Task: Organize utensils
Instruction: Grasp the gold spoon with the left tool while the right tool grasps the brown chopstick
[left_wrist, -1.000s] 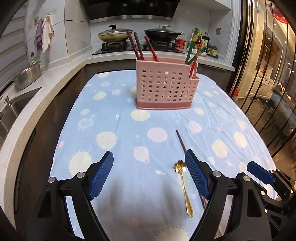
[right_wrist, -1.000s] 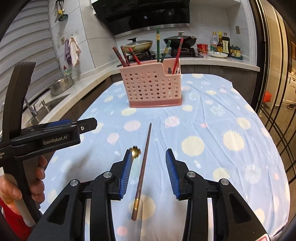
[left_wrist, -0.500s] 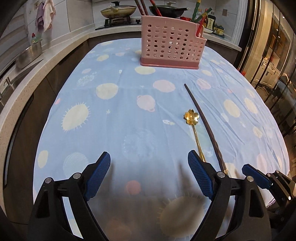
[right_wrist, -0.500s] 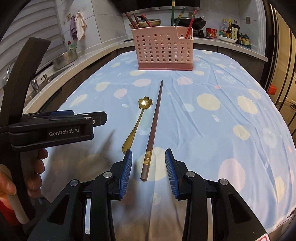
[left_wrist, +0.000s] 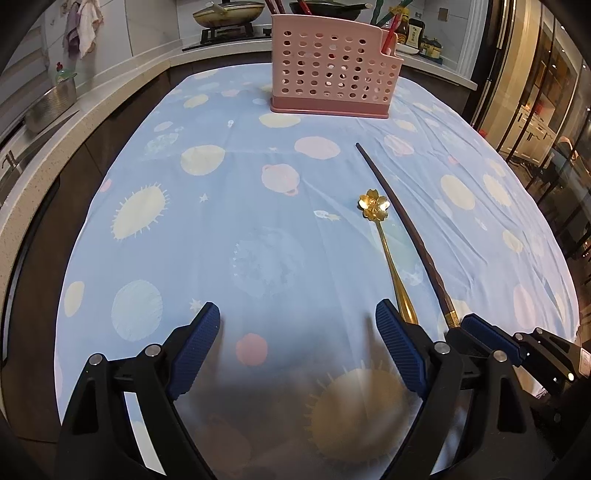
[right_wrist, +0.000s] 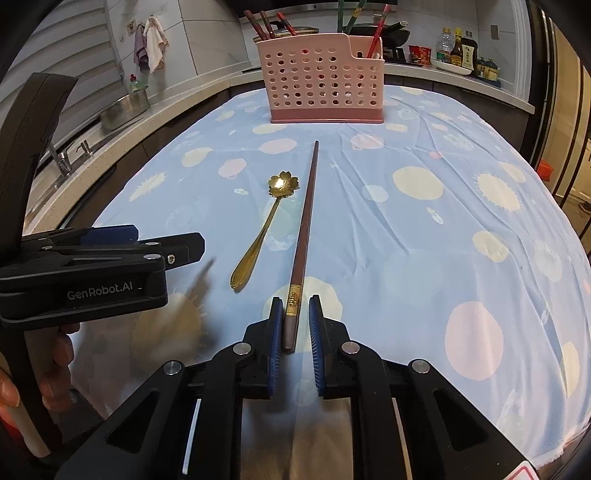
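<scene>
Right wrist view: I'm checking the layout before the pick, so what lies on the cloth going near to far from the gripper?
Right gripper around the chopstick's near end → gold spoon, beside it on the left → pink holder at the far end.

A home kitchen: pans (left_wrist: 225, 13) sit on a gas stove (left_wrist: 231, 35), a sink tap (right_wrist: 59, 158) by the counter, sauce bottles (right_wrist: 458, 48), hanging towels (right_wrist: 153, 42).

Both wrist views look low across the tablecloth (left_wrist: 229, 229) toward the pink caddy (right_wrist: 325, 79).
</scene>
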